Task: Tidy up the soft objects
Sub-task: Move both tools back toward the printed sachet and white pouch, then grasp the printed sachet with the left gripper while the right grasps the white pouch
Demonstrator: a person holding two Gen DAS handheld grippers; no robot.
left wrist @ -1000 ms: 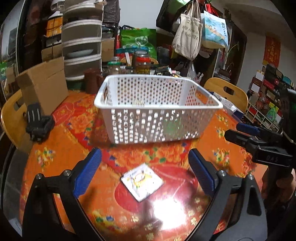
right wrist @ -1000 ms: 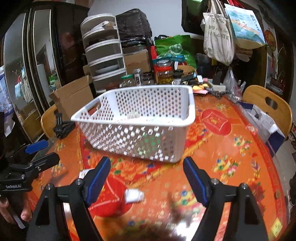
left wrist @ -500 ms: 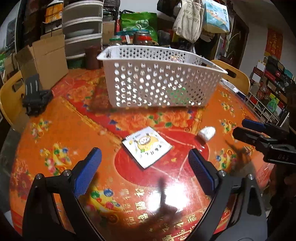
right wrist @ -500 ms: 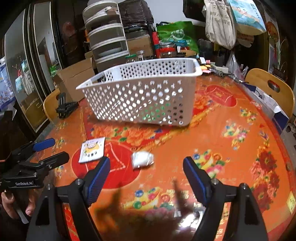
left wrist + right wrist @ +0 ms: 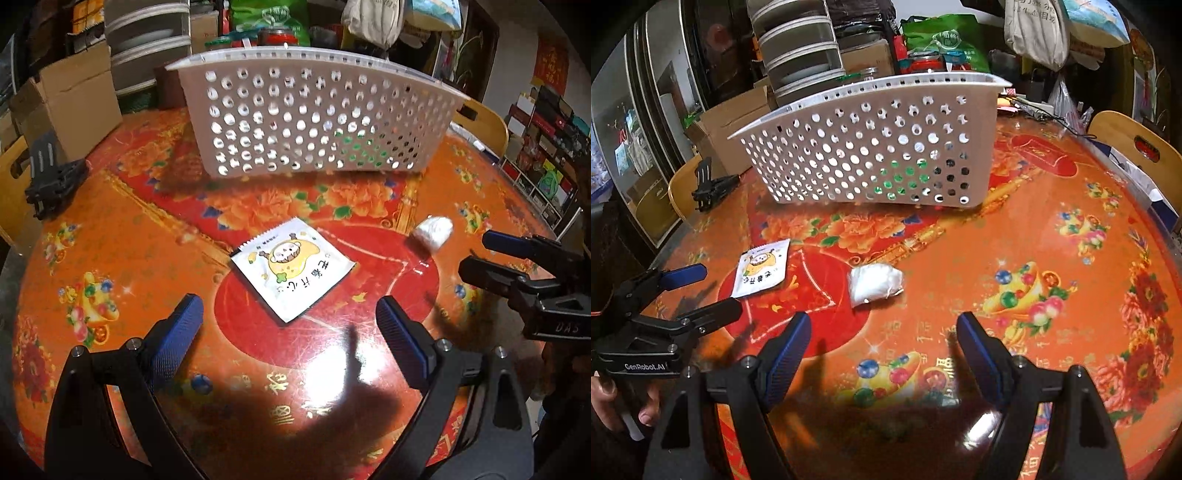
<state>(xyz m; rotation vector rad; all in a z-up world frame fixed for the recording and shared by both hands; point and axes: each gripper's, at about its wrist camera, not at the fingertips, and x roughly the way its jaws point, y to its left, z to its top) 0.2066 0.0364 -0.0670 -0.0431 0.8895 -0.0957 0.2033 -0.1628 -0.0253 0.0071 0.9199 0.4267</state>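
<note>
A flat white packet with a yellow cartoon figure point(image 5: 291, 267) lies on the orange table, just ahead of my open, empty left gripper point(image 5: 288, 325). It also shows in the right wrist view point(image 5: 761, 267). A small white soft bundle point(image 5: 874, 283) lies just ahead of my open, empty right gripper point(image 5: 882, 338); in the left wrist view the bundle point(image 5: 433, 232) is right of the packet. A white perforated basket point(image 5: 314, 122) stands behind both, with something green inside; it also shows in the right wrist view point(image 5: 871, 147). Each gripper appears in the other's view, the right point(image 5: 480, 254) and the left point(image 5: 713, 290).
The round table point(image 5: 1034, 258) has a glossy orange floral cover. A black clamp-like object point(image 5: 51, 177) lies at its left edge. A cardboard box point(image 5: 70, 99), stacked drawers, jars and bags stand behind the basket. Wooden chairs point(image 5: 1130, 144) stand around the table.
Both grippers have pulled back from the basket and lowered toward the table. The packet and the white bundle now sit larger and closer in front of the fingers. Both grippers stay open.
</note>
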